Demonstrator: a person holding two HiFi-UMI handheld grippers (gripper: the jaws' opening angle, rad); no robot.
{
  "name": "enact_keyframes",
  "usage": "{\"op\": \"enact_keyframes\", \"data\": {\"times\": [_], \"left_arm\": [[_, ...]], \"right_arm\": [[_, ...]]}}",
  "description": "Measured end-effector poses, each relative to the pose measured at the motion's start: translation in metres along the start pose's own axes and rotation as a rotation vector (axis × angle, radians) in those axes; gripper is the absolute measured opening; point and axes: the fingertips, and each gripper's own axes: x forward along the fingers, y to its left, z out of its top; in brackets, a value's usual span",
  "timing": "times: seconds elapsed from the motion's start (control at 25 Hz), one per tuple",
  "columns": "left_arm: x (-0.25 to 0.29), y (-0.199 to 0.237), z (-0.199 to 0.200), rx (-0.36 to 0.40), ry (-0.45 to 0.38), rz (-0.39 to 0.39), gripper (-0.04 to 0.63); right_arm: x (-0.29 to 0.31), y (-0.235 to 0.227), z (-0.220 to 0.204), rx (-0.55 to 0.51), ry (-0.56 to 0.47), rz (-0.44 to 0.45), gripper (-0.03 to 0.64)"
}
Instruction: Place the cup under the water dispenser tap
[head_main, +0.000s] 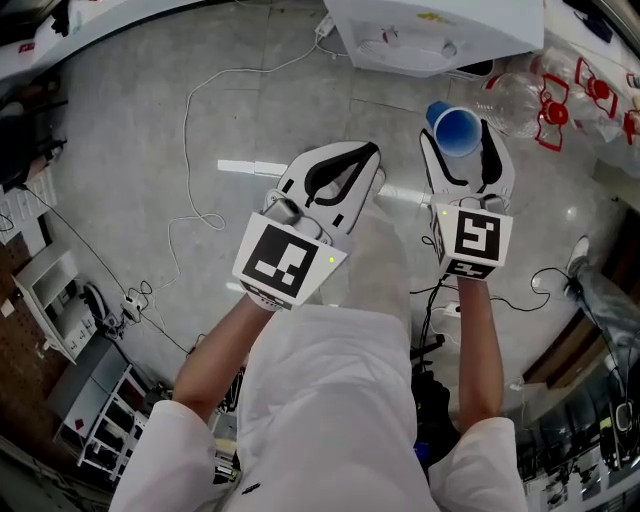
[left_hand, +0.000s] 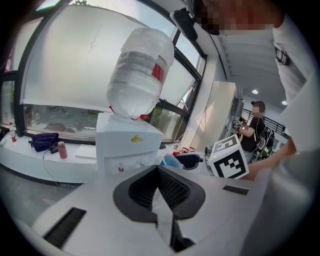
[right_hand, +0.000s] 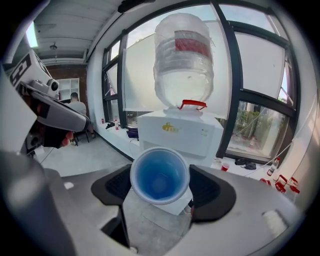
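The right hand-held gripper (right_hand: 161, 192) clamps a round, smooth blue plastic cup (right_hand: 160, 176) between its ribbed black pads (right_hand: 112, 186), holding it in the air in front of the boxy white water dispenser (right_hand: 177, 132), which is topped by a clear upturned bottle (right_hand: 184, 60). The left hand-held gripper (left_hand: 159, 172) is empty, its jaws pressed together. Smooth grey floor (head_main: 150, 150) lies open between cup and dispenser.

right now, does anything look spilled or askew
Nothing spilled. The cup in the right gripper isn't upright: its mouth tips back toward the gripper, and it looks empty. A clear bottle lies on its side on the floor beside the dispenser. The left gripper is shut, empty.
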Motion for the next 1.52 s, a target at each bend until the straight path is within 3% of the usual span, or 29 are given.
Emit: {"op": "enact_keyframes", "data": {"times": [0.24, 0.44, 1.16, 1.52], "left_arm": [[0.018, 0.018, -0.015, 0.005, 0.001, 0.018, 0.0], [0.034, 0.025, -0.024, 0.014, 0.007, 0.015, 0.0], [0.076, 0.061, -0.047, -0.015, 0.041, 0.011, 0.0], [0.093, 0.075, -0.063, -0.004, 0.055, 0.02, 0.0]], "right_arm": [[0.029, -0.003, -0.017, -0.015, 0.007, 0.004, 0.37], [0.054, -0.01, -0.036, 0.034, 0.006, 0.008, 0.37], [0.129, -0.037, -0.087, -0.046, 0.08, -0.033, 0.37], [0.158, -0.043, -0.111, -0.038, 0.095, -0.048, 0.37]]}}
